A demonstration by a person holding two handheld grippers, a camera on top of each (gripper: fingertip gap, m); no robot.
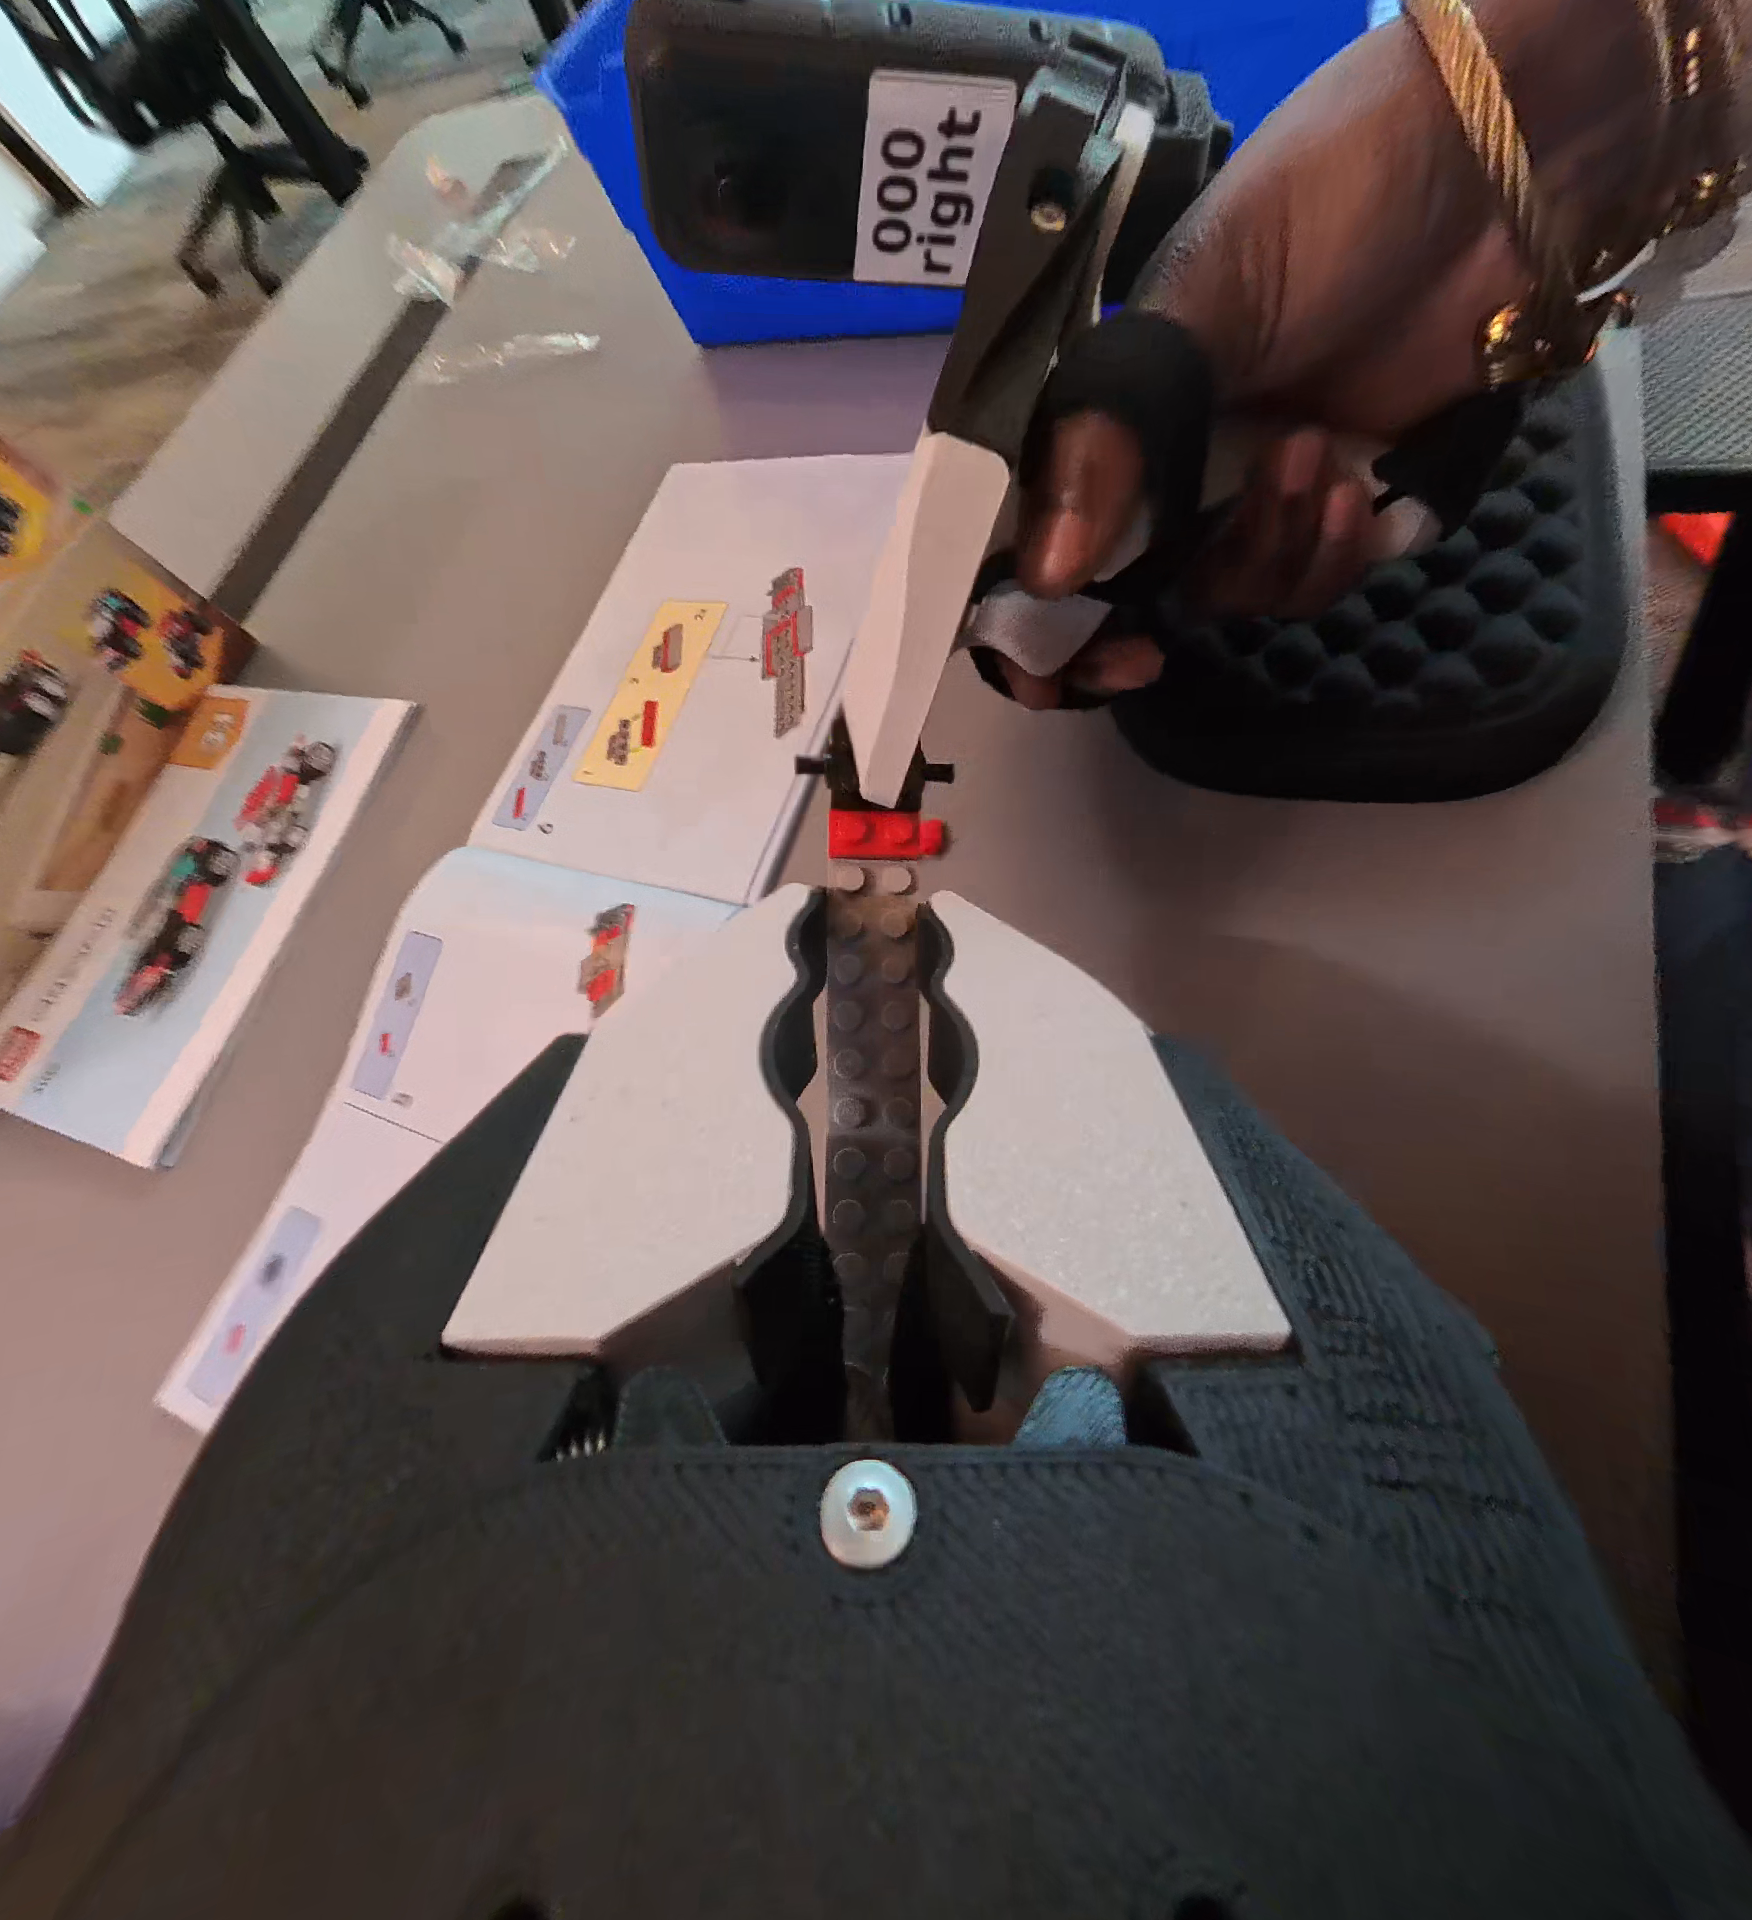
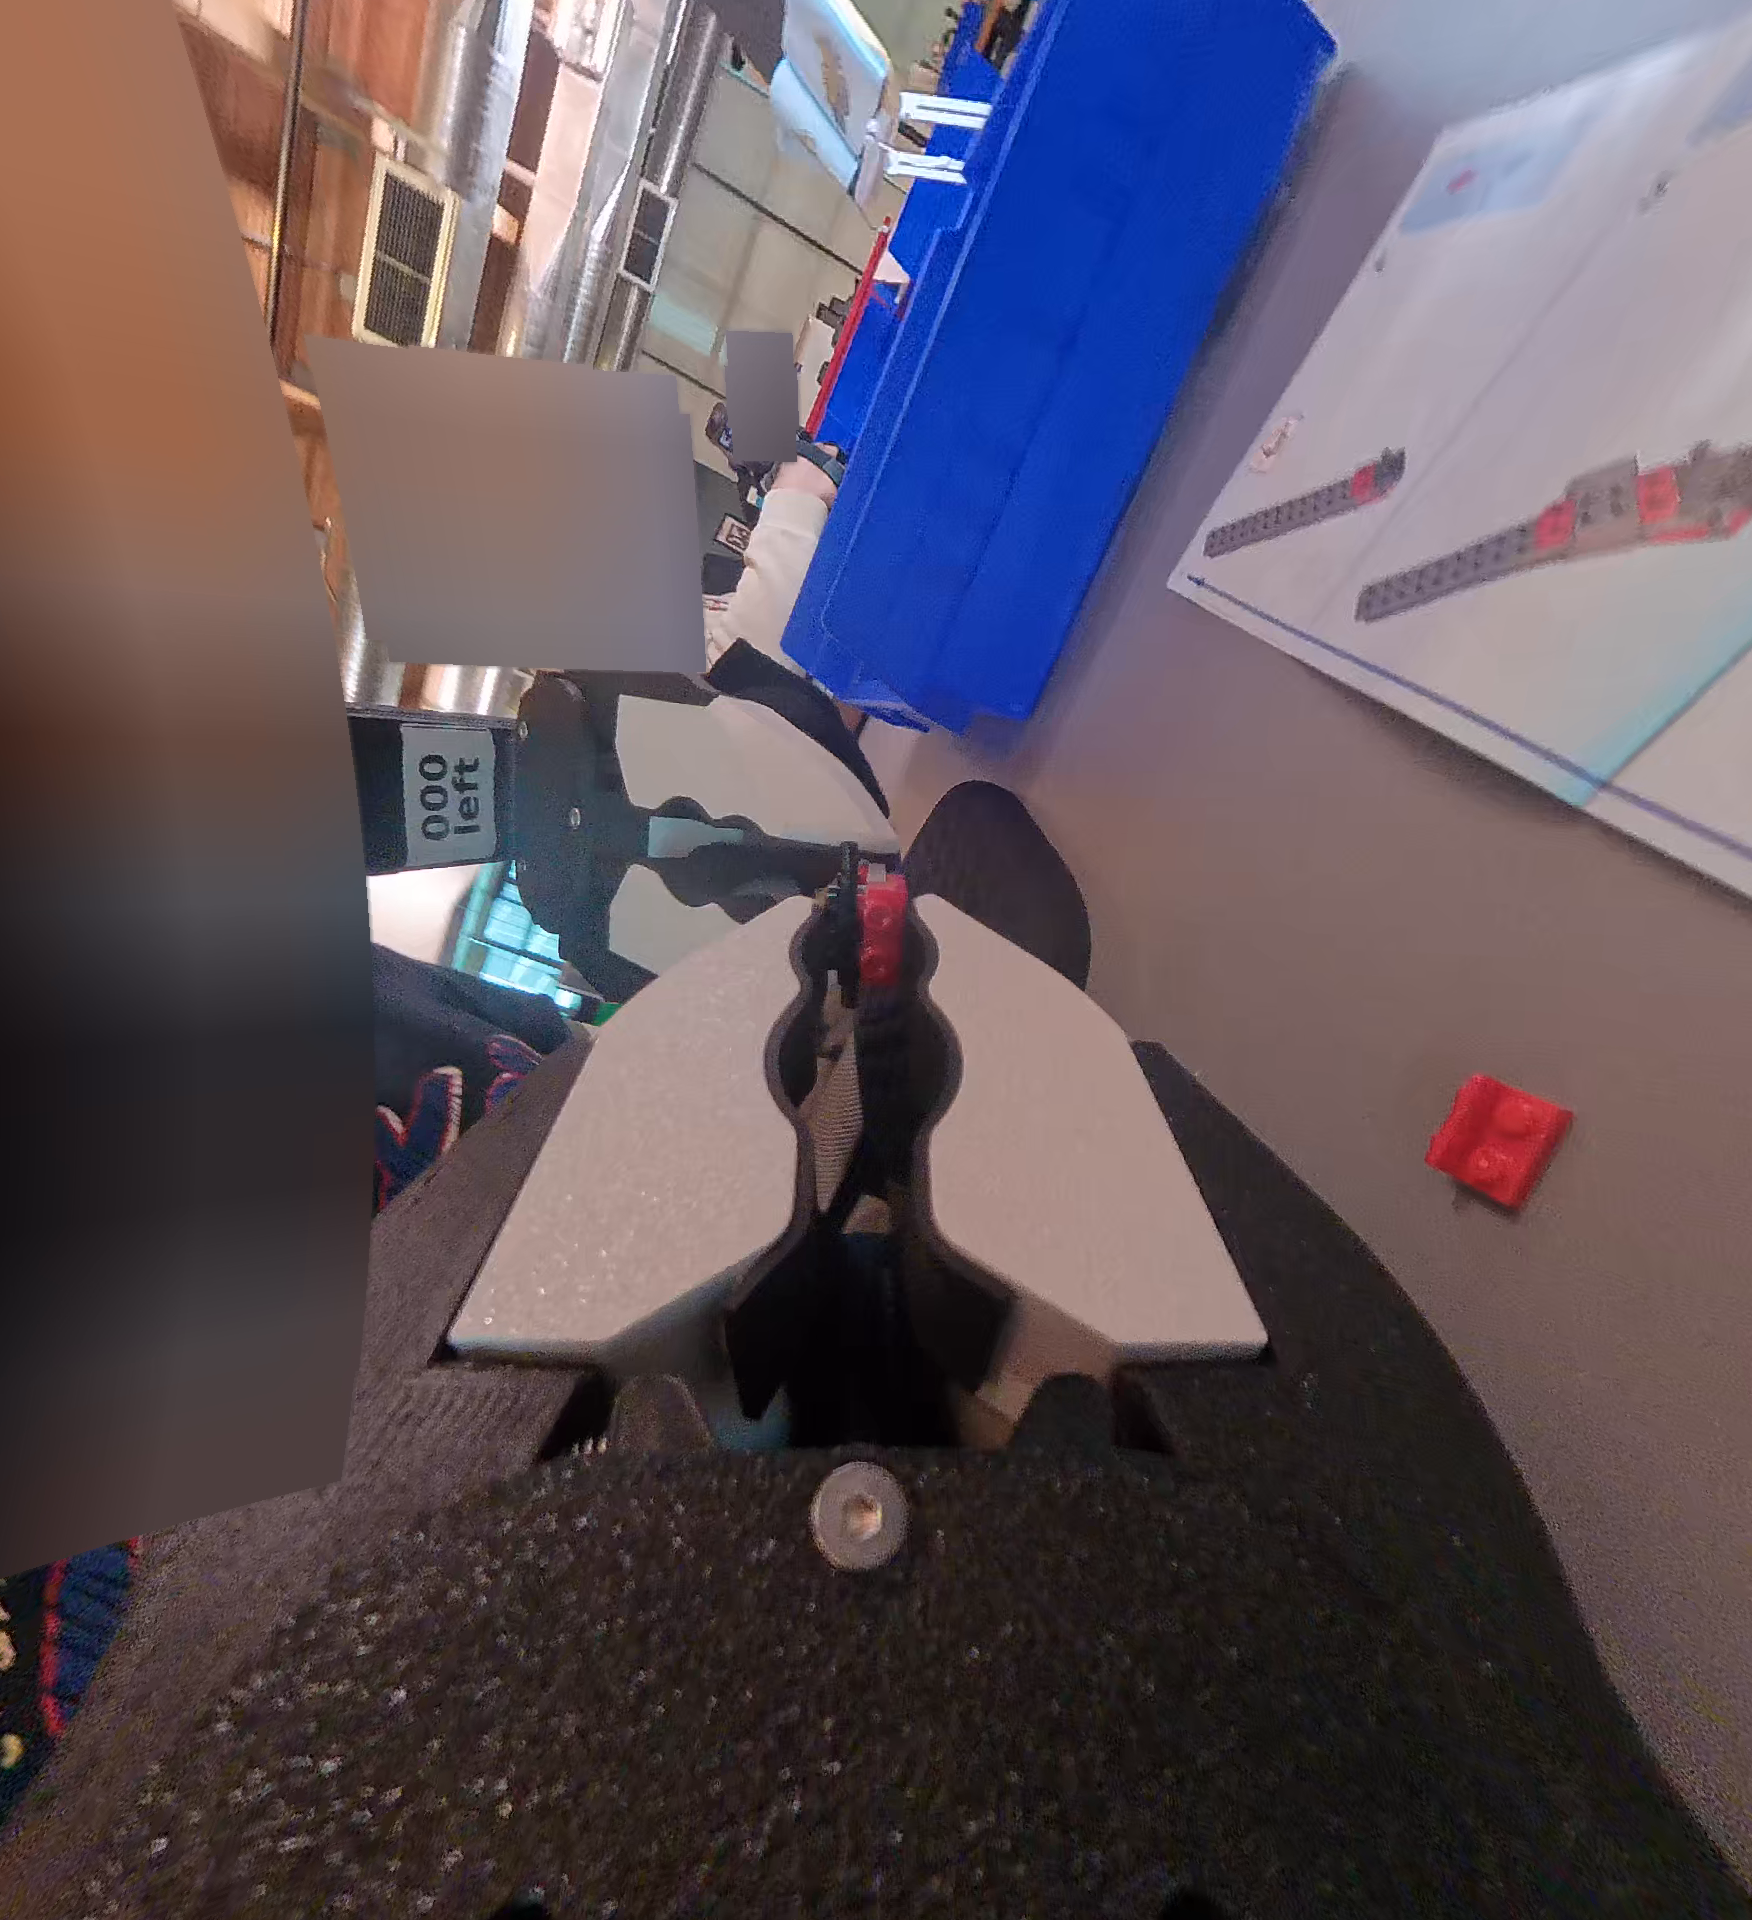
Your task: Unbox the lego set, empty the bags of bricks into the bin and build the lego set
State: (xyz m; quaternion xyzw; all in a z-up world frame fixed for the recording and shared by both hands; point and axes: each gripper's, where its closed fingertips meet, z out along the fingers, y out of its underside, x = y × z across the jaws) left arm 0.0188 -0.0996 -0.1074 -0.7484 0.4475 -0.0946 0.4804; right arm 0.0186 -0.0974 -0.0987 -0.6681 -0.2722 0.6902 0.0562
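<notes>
My left gripper (image 1: 874, 899) clamps the long grey plate (image 1: 874, 1081); my right gripper (image 2: 867, 925) pinches its far end, black piece (image 1: 874, 771) half hidden beside the red brick (image 1: 884, 836)

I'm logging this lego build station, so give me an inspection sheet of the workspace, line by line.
Surface: grey table, one level.
Job's things: long dark grey plate with a red brick on its far end; a loose red brick on the table; open instruction booklet; second booklet; lego box; blue bin.
Clutter: empty clear bags; black padded cushion.
Grippers: left gripper shut on the long dark grey plate; right gripper, jaws closed on a small black part at the plate's far end.
Cables: nothing seen.
Surroundings: office chairs, other people beyond the bin, blurred.
</notes>
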